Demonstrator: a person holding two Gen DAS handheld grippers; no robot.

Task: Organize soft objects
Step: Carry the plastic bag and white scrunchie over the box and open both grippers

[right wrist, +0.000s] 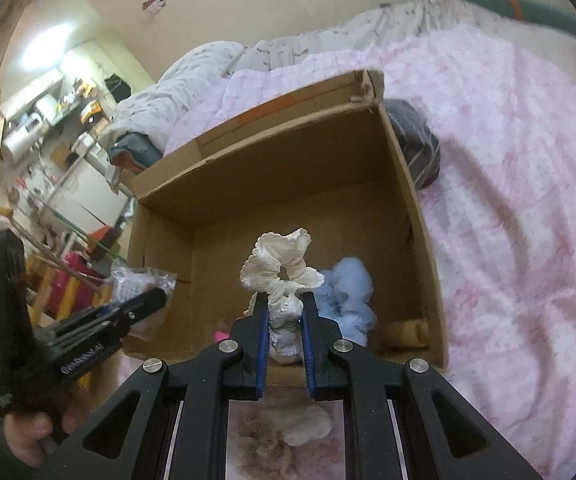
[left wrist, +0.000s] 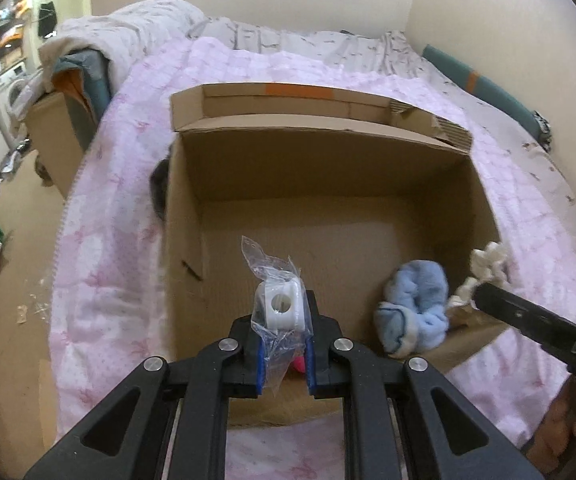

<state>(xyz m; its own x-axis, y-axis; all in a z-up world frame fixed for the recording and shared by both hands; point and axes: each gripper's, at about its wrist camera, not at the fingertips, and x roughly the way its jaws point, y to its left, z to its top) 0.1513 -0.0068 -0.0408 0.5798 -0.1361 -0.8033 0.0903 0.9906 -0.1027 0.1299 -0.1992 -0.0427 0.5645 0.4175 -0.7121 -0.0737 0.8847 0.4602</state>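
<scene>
An open cardboard box (left wrist: 327,168) (right wrist: 419,208) sits on a pink quilted bed. My left gripper (left wrist: 284,344) is shut on a clear plastic bag (left wrist: 278,308) with a white foam piece inside, held over the box's near edge. My right gripper (right wrist: 284,320) is shut on a cream scrunchie (right wrist: 280,276), also over the box; it shows in the left wrist view (left wrist: 483,276). A fluffy light blue item (left wrist: 415,308) (right wrist: 347,296) lies in the box. A pink thing (left wrist: 299,365) (right wrist: 220,336) and a tan soft item (right wrist: 403,332) also lie inside.
A dark grey striped item (right wrist: 417,148) lies on the quilt (left wrist: 100,280) beside the box. A cream fluffy item (right wrist: 288,432) lies on the quilt under my right gripper. A folded grey duvet (left wrist: 128,36) is piled at the bed's head. The floor left of the bed is cluttered.
</scene>
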